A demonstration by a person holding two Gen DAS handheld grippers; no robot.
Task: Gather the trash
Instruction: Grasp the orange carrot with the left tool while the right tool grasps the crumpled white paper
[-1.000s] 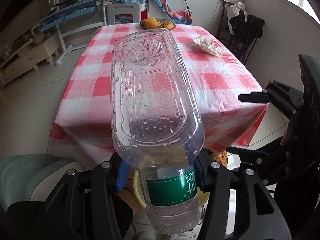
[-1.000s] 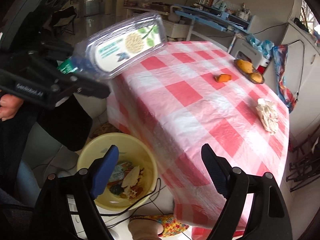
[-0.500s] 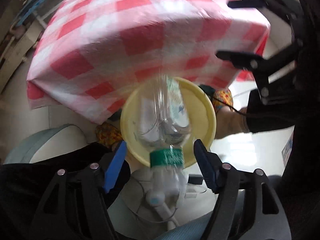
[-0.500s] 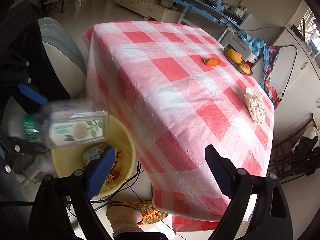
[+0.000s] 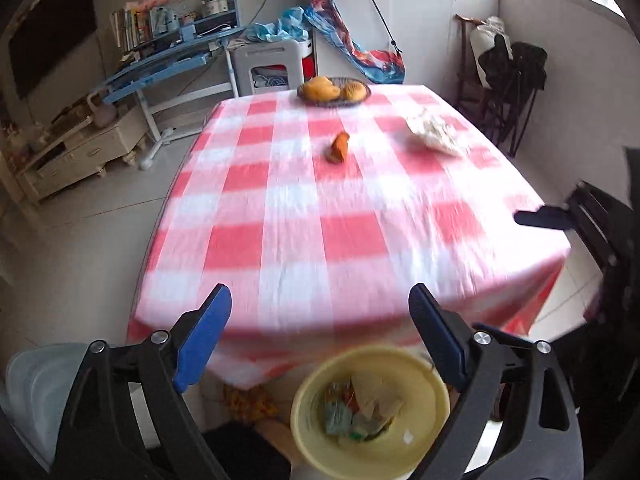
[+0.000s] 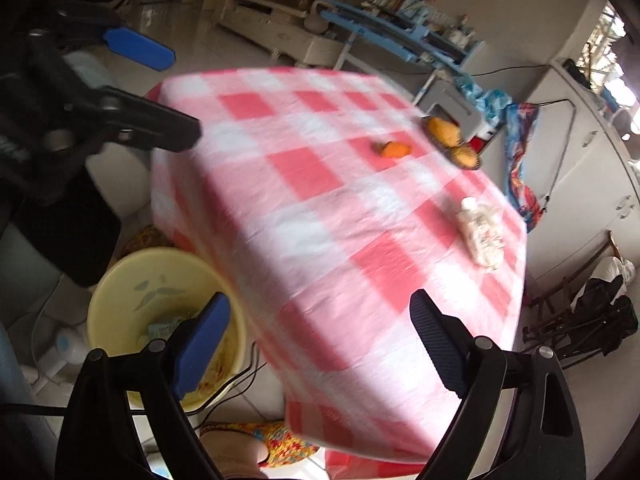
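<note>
- Spreading wider at this moment, the left gripper (image 5: 320,336) has nothing between its blue pads; it points over the near edge of the checked table (image 5: 280,208)
- Sitting on the floor at 6 o'clock below that edge, the yellow bin (image 5: 420,384) holds wrappers and scraps (contents too blurred to name)
- Right gripper (image 6: 320,336) stands wide apart, empty
- On the cloth: orange peel (image 5: 339,147) near centre; crumpled white wrapper (image 5: 434,134) at 2 o'clock; fruit plate (image 5: 334,90) at 12

A yellow bin (image 5: 424,390) of wrappers sits below the table edge; orange peel (image 5: 339,147) and crumpled tissue (image 5: 434,133) lie on top
</note>
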